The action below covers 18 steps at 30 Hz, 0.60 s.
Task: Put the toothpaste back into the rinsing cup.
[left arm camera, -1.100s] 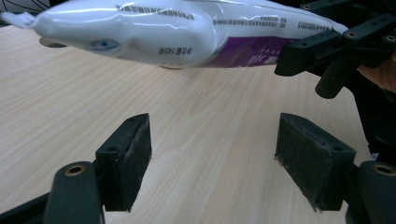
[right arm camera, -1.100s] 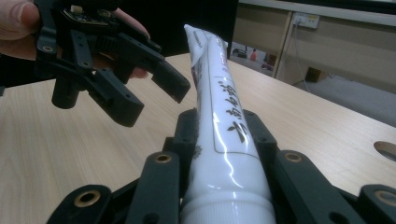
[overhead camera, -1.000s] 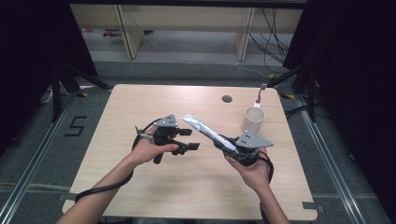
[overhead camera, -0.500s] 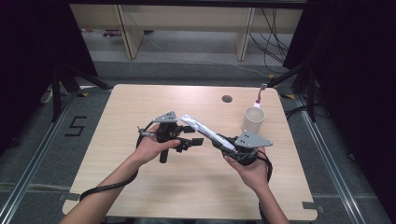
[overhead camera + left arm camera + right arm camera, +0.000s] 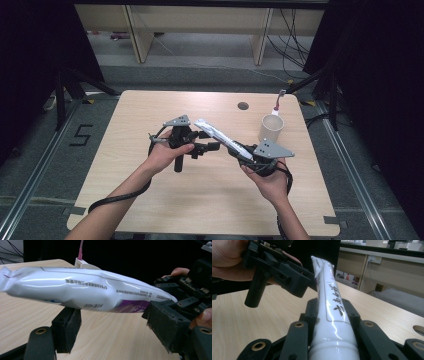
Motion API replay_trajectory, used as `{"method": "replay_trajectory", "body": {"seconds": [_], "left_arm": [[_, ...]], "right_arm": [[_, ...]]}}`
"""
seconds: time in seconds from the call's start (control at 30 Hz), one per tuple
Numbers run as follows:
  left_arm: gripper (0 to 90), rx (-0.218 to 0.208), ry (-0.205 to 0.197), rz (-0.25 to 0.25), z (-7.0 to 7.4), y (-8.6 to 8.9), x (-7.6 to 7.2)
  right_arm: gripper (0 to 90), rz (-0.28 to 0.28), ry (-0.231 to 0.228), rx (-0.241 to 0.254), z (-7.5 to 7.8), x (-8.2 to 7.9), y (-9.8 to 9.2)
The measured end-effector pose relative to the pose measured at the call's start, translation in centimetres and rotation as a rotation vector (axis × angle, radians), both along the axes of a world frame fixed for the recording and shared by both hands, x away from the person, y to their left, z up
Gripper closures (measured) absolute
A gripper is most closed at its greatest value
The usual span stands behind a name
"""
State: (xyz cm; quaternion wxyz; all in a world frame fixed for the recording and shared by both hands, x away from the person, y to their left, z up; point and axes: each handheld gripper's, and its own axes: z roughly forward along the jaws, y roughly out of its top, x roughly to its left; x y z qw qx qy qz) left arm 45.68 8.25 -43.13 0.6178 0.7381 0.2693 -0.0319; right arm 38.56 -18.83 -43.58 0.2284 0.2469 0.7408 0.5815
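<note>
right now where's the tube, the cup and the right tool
tube point(image 5: 82, 293), left gripper view, mid body
cup point(image 5: 271, 129), high view, its wall
right tool point(image 5: 332, 315), right gripper view, between its jaws, shut on the tube

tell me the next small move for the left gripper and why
Probably ease the left gripper forward and close it on the tube. The right gripper already clamps the tube near its cap end, and in the left gripper view the tube lies across open jaws, its flat end free above the table.
</note>
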Motion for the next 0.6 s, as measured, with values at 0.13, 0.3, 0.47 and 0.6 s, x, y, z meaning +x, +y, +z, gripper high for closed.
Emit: {"method": "replay_trajectory", "body": {"seconds": [0.13, 0.3, 0.47, 0.6], "left_arm": [[27.9, -0.027, 0.018, 0.021, 0.17, 0.04, 0.21], [28.7, -0.05, 0.067, 0.04, 0.44, -0.17, 0.55], [30.1, -0.062, 0.081, 0.052, 0.54, -0.55, 0.71], [31.8, -0.074, 0.091, 0.058, 0.63, -0.81, 0.81]], "right_arm": [[71.6, 0.004, 0.021, 0.001, 0.12, 0.01, 0.12], [71.6, -0.001, -0.009, -0.006, 0.17, 0.26, 0.11], [71.6, -0.021, -0.014, -0.014, 0.16, 0.07, 0.06], [71.6, -0.033, -0.013, -0.005, -0.02, -0.12, 0.05]]}}
